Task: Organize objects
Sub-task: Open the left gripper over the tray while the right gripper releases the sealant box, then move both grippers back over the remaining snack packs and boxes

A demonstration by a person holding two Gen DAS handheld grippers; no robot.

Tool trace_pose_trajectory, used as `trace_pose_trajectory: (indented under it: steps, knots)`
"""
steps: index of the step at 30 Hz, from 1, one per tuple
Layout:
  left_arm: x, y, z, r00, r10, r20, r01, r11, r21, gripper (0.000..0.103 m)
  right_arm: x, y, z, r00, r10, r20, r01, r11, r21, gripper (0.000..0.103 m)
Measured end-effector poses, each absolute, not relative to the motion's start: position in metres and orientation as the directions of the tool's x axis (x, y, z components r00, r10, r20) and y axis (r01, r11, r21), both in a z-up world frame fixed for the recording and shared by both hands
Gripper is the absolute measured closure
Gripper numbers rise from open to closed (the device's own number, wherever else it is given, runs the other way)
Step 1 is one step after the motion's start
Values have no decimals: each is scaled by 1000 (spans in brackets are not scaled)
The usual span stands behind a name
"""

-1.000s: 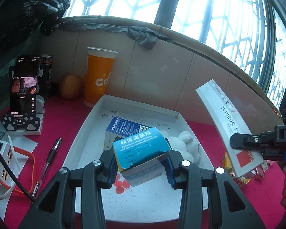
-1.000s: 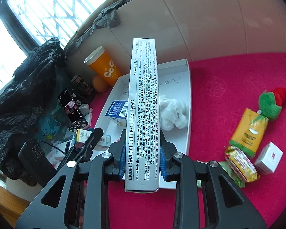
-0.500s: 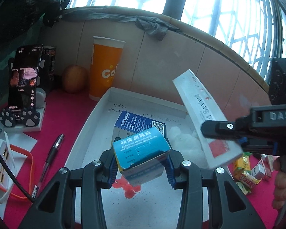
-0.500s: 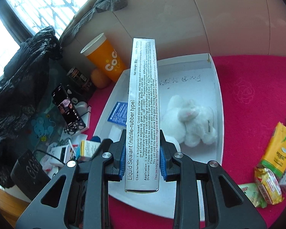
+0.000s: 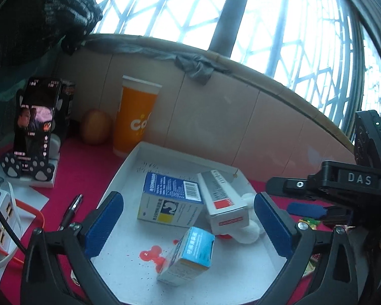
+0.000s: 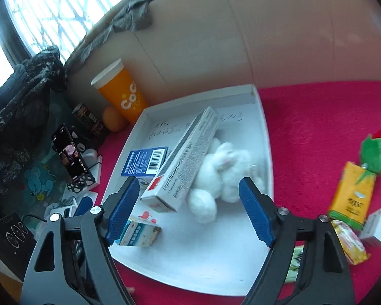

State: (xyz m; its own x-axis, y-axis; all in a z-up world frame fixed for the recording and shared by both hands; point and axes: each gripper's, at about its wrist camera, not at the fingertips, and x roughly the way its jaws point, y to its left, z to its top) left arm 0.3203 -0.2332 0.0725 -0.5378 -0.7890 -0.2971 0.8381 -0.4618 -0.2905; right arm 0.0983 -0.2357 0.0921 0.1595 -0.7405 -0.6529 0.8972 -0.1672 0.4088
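Both grippers have just been opening, and nothing sits between the pads of either one: the release step of a placement is complete. The left gripper stands with its jaws wide apart above the near part of the white tray. The light-blue box lies tilted on the tray floor below and between its fingers, touched by neither pad. The right gripper is likewise apart, above the near half of the tray. The long sealant box lies diagonally in the tray, ahead of the right fingers, with its far end toward the far edge of the tray and its side leaning against the white plush toy. The dark-blue box rests just beside the sealant box, toward the left edge of the tray. Loose items remain on the red cloth beyond the right edge of the tray: an orange packet, a small white box and a yellow wrapped snack. The next move, as judged, calls for withdrawing both grippers clear of the tray without disturbing the tilted light-blue box, then directing the right gripper toward one of the remaining items at the right.
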Motion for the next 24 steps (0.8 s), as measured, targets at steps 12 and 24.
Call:
trace_pose_trajectory:
  steps: [12, 24]
  knots:
    - [320, -221, 77, -543, -802, -250, 833, -476, -282, 0, 62, -161, 116, 20, -835, -550, 899, -226, 376, 8]
    - [323, -222, 75, -535, -804, -258, 836, -460, -301, 0, 14, -100, 125, -59, -897, -437, 856, -271, 440, 0]
